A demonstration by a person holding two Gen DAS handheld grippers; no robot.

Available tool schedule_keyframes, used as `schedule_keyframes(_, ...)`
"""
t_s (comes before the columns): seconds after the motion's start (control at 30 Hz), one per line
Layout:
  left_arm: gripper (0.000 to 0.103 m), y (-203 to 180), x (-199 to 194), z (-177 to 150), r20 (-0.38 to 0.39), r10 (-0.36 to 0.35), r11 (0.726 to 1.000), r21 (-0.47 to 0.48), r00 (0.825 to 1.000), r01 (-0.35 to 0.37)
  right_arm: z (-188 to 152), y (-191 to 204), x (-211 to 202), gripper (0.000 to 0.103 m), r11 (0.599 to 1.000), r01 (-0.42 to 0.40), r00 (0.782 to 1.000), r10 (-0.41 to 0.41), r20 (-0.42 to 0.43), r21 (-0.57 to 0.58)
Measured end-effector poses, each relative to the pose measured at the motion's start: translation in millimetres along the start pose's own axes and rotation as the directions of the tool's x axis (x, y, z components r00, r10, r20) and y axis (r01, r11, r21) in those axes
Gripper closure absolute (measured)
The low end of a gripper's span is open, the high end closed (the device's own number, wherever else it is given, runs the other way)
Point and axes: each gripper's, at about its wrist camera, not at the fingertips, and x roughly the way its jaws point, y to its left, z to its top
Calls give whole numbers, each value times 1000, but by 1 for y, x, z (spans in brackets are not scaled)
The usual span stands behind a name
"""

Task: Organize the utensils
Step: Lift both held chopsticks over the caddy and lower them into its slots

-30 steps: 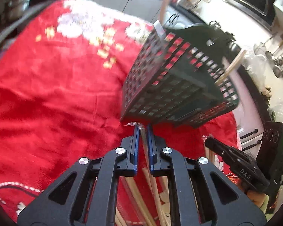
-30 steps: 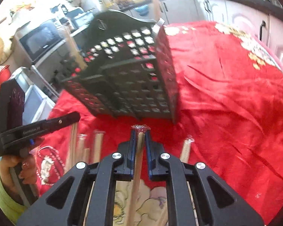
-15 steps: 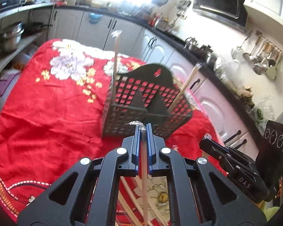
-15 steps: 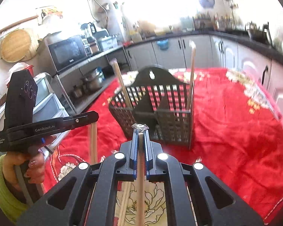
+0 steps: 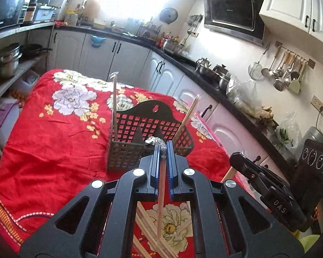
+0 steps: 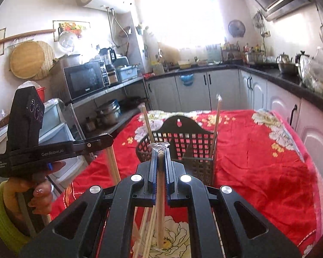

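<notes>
Two grippers each pinch one chopstick: the left gripper (image 5: 163, 148) has its jaws clamped on a wooden chopstick (image 5: 161, 195) with a crinkled silver tip, and the right gripper (image 6: 160, 150) grips another chopstick (image 6: 160, 195) likewise. Beyond them a black mesh utensil basket (image 5: 127, 157) stands upright mid-counter on the red floral cloth (image 5: 53, 142), with two chopsticks upright in it. More chopsticks (image 6: 148, 228) lie loose near the cloth's near edge.

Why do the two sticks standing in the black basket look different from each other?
The left chopstick stands almost straight up in the basket's left corner. The right chopstick leans outward over the right side. The left one also pokes up higher. Both are pale wooden sticks with shiny wrapped tips.
</notes>
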Motion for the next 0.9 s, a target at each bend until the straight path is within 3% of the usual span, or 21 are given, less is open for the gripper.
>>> schedule_keyframes(0.33, 100, -19, -9, 13, 38, -38, 999, 39, 999, 37, 16, 2, -23, 97, 999, 34, 995, -32, 95, -20)
schedule_keyframes(0.9, 100, -45, -11, 45, 101, -90, 990, 121, 991, 78, 43, 0, -37, 97, 999, 43, 983, -37, 178, -29)
